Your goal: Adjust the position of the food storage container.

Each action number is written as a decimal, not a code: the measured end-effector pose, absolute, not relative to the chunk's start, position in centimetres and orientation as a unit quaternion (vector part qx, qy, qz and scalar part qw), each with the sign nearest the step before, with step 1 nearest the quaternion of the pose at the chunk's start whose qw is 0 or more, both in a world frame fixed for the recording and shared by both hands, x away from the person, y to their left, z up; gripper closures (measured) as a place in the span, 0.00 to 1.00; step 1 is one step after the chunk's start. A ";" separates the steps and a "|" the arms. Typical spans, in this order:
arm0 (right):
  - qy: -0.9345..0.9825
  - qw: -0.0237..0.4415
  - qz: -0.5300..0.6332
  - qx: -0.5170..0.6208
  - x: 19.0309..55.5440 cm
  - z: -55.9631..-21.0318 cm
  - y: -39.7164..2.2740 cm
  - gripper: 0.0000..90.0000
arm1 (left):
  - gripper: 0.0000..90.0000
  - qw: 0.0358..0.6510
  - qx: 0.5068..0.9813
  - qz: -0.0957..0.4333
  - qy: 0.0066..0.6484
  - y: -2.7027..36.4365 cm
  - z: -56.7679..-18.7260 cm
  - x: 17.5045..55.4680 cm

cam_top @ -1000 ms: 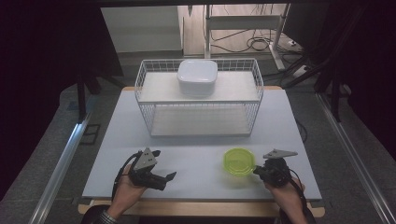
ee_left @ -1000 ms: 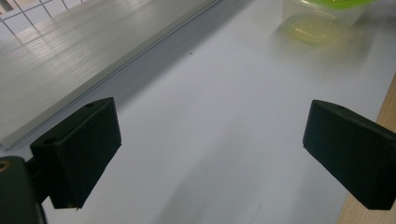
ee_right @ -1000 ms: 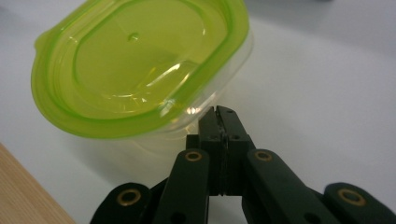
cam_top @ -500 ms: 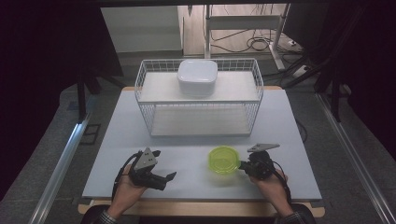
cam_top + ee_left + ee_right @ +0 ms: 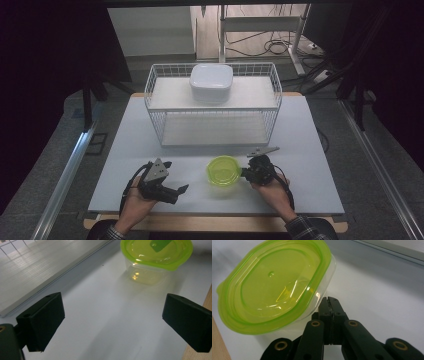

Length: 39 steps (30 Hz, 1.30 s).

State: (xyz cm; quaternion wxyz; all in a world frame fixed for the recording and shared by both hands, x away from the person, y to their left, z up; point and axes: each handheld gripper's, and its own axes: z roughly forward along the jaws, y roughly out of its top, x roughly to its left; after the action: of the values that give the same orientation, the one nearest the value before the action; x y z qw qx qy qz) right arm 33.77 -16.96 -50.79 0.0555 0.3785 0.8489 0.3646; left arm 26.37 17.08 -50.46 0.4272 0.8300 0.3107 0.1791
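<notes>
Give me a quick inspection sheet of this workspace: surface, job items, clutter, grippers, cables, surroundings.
Surface: white tabletop, wooden front edge.
Job's things: green-lidded container, lid on, upright on the table.
Clutter: wire basket at the back, white lidded box on its top shelf.
Grippers: left gripper open, nothing between the jaws; right gripper shut, tips against the container's side.
Cables: one trails from each gripper; more on the floor behind.
Surroundings: dark; metal frame rails.
</notes>
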 end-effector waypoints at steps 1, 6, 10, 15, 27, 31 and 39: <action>0.850 0.054 0.365 0.376 33.9 -50.8 -16.7 0.99 | 0.04 0.426 0.830 0.179 0.311 17.1 -50.5 26.4; 0.855 0.037 0.374 0.357 34.5 -51.0 -15.1 0.99 | 0.04 0.425 0.831 0.179 0.311 17.0 -50.5 26.4; 0.860 0.031 0.376 0.345 34.9 -51.3 -13.9 0.99 | 0.04 0.423 0.832 0.178 0.312 17.0 -50.6 26.4; 0.863 0.034 0.374 0.339 35.3 -51.5 -13.6 0.99 | 0.04 0.421 0.833 0.177 0.311 17.0 -50.6 26.3; 0.859 0.092 0.368 0.344 35.0 -50.2 -15.8 0.88 | 0.04 0.415 0.837 0.175 0.312 17.0 -50.7 26.3; 0.856 0.111 0.369 0.346 34.2 -49.5 -17.0 0.72 | 0.04 0.415 0.836 0.173 0.314 17.1 -50.7 26.3; 0.841 0.121 0.394 0.349 33.4 -48.6 -18.8 0.36 | 0.03 0.420 0.832 0.169 0.320 17.8 -51.2 25.7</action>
State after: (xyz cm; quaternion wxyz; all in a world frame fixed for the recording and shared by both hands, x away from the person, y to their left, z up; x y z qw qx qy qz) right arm 33.37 -18.80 -48.56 0.1206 0.3493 0.8415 0.3942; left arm 25.68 17.85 -51.17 0.4201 0.8324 0.3196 0.1690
